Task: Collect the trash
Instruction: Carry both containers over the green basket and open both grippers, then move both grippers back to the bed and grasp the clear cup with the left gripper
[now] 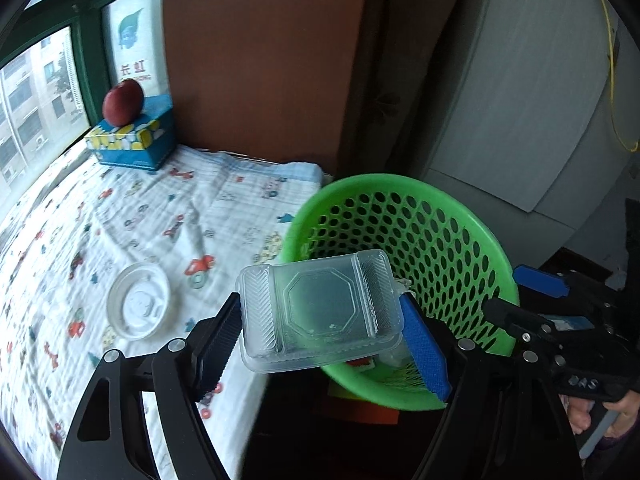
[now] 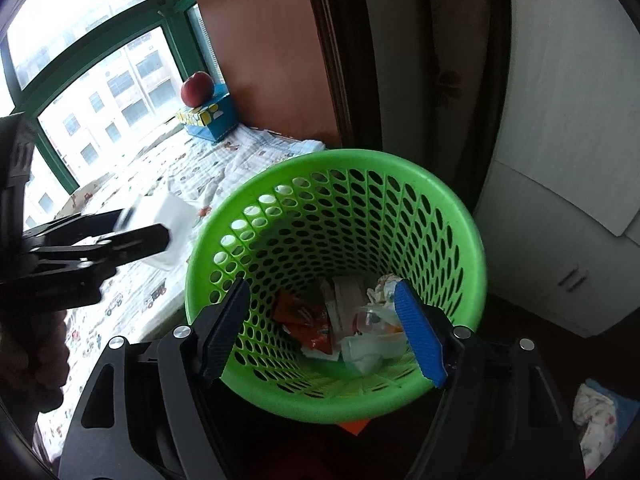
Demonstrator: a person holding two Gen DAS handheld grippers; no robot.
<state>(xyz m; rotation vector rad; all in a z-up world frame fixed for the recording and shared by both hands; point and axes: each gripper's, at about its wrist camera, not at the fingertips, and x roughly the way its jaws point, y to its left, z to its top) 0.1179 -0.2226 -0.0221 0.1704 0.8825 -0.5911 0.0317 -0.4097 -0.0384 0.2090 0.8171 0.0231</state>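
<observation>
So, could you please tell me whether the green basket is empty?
Not empty. The green basket holds wrappers and crumpled paper at its bottom.

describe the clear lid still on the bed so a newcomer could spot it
Start at the bed with the cartoon-print sheet, beside the green basket. The lid lies flat on the sheet. It is round and clear, unlike the rectangular tray in the left gripper.

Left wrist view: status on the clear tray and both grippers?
Left gripper shut on clear tray, at the green basket rim. Right gripper open, empty, over the basket. Clear lid on the cloth. Path clear.
</observation>
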